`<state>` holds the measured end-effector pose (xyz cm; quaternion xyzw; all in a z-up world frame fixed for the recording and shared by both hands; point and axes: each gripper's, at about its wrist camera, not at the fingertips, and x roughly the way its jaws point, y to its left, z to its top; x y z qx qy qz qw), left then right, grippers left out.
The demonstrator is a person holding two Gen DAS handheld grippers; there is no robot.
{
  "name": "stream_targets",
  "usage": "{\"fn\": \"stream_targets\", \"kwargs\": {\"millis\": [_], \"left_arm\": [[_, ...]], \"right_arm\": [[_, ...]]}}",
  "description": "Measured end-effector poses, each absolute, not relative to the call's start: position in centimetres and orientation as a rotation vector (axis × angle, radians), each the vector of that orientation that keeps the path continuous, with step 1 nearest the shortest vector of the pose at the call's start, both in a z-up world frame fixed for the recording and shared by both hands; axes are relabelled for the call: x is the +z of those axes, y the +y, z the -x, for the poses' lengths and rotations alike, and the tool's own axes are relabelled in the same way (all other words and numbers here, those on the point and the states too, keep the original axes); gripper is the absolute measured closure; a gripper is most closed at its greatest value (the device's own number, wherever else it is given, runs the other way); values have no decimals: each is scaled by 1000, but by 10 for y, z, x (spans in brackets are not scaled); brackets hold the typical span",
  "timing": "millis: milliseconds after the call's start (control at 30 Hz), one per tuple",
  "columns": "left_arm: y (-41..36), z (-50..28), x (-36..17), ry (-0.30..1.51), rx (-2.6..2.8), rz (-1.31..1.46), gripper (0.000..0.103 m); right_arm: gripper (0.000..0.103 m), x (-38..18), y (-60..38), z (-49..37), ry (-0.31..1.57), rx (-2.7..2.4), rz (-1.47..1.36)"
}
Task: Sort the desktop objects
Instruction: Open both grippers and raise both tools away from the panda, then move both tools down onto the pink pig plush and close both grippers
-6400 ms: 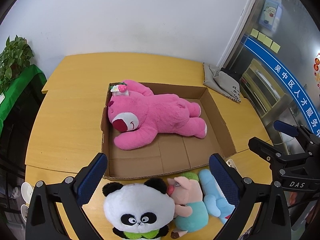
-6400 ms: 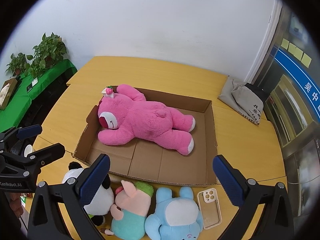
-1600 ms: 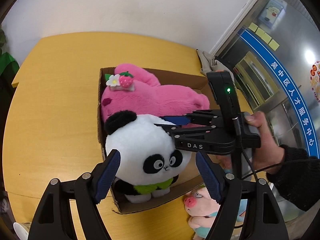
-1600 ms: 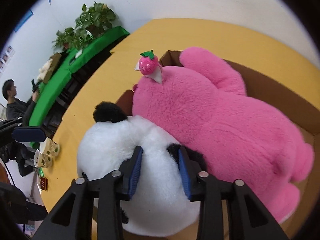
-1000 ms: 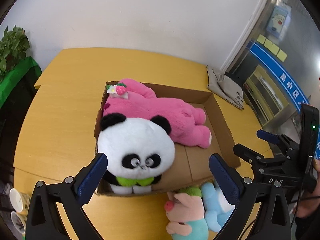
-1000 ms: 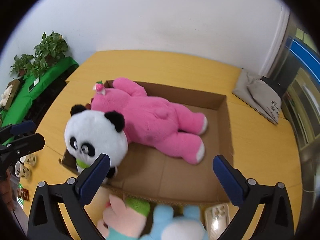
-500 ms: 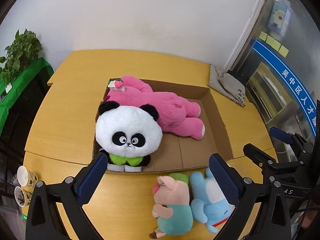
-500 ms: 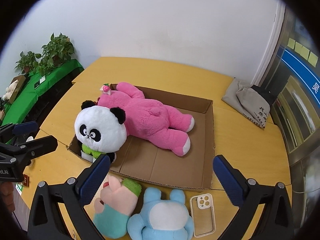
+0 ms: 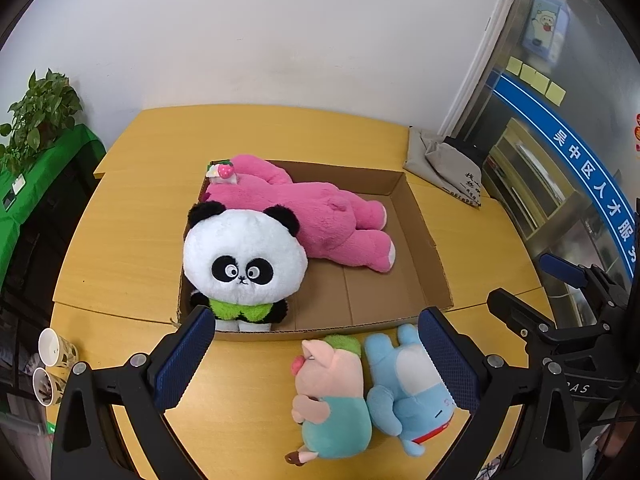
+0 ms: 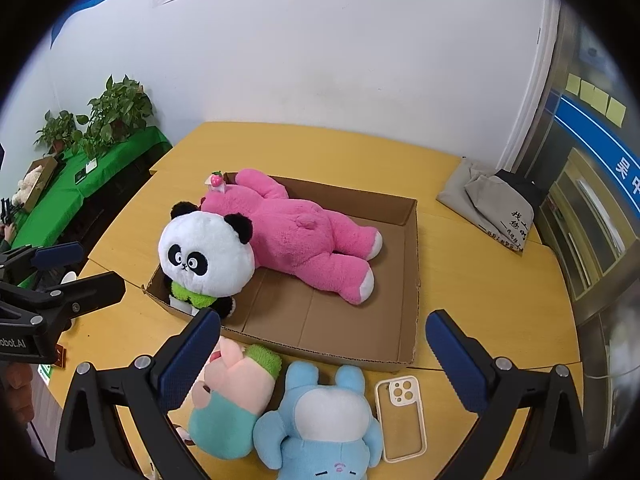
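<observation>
The left gripper [image 9: 316, 354] is wide open and holds nothing. The right gripper [image 10: 322, 354] is wide open and empty too. Both hang above the near edge of the desk [image 10: 480, 280]. Just under them lie the pig toy [image 10: 230, 400] and the blue toy [image 10: 320, 424], touching, with a phone case [image 10: 402, 418] beside. Past them, the panda [image 9: 244, 256] sits in the box's [image 9: 432, 248] left corner, against the pink bear [image 9: 320, 220]. The box floor on the right is bare.
</observation>
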<state>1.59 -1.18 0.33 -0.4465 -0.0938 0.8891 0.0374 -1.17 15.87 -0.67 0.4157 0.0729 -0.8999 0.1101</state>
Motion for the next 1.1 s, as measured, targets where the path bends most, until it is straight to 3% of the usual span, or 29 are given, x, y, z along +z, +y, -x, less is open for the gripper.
{"fn": "stream_targets", "kwargs": {"millis": [1100], "left_arm": [[-4, -5, -2, -270, 2685, 1380, 0]], "right_arm": [[0, -15, 165, 22, 194, -2646, -1264]]}}
